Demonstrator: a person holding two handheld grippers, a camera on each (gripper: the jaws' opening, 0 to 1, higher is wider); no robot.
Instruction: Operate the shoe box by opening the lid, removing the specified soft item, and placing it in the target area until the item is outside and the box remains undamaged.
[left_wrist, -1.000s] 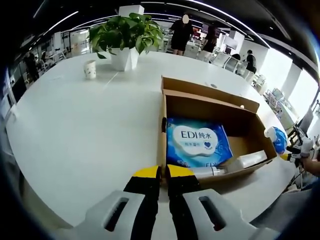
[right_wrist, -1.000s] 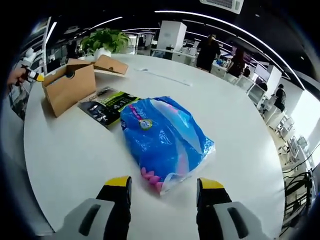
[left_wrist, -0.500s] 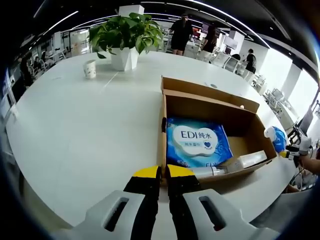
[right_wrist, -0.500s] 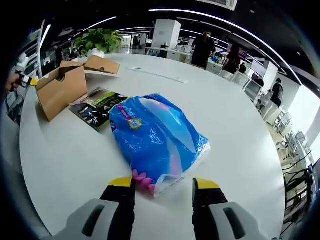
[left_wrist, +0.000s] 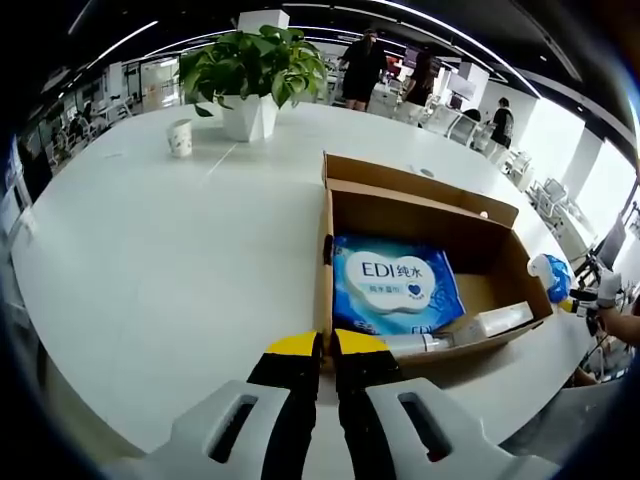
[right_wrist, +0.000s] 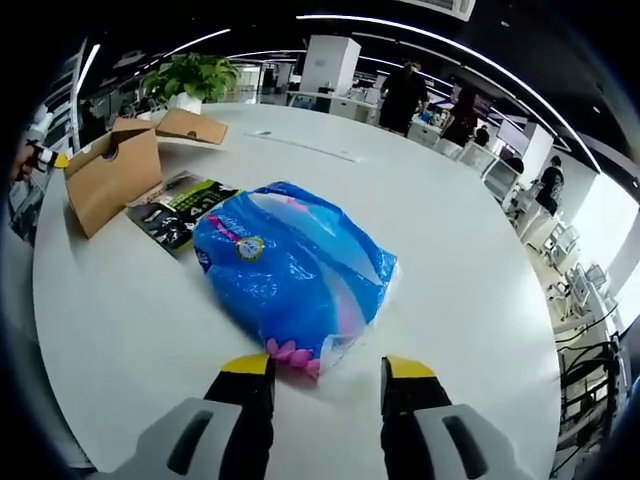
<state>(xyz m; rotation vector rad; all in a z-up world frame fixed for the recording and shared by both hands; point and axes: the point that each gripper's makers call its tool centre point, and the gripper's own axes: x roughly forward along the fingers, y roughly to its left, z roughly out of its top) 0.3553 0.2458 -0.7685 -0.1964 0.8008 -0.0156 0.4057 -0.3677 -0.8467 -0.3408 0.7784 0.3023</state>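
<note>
A: Left gripper view first?
B: A plant (left_wrist: 255, 75) at twelve o'clock, a cup (left_wrist: 180, 138) at eleven. The open box (left_wrist: 420, 215) holds a blue pack (left_wrist: 395, 285) and a white bottle (left_wrist: 480, 325). The left gripper (left_wrist: 325, 345), jaws together, sits against the box's near wall. Nothing has changed here.
A: Right gripper view?
B: The box (right_wrist: 108, 175) sits at ten o'clock, a dark packet (right_wrist: 180, 205) beside it. The blue bag (right_wrist: 295, 270) lies on the table (right_wrist: 470, 270), closer than before. The right gripper (right_wrist: 325, 368) stands open, its tips astride the bag's near edge.

We've got left gripper (left_wrist: 326, 345) at 6 o'clock, jaws together, yellow tips touching; right gripper (right_wrist: 327, 368) at 6 o'clock, jaws parted, nothing between them
</note>
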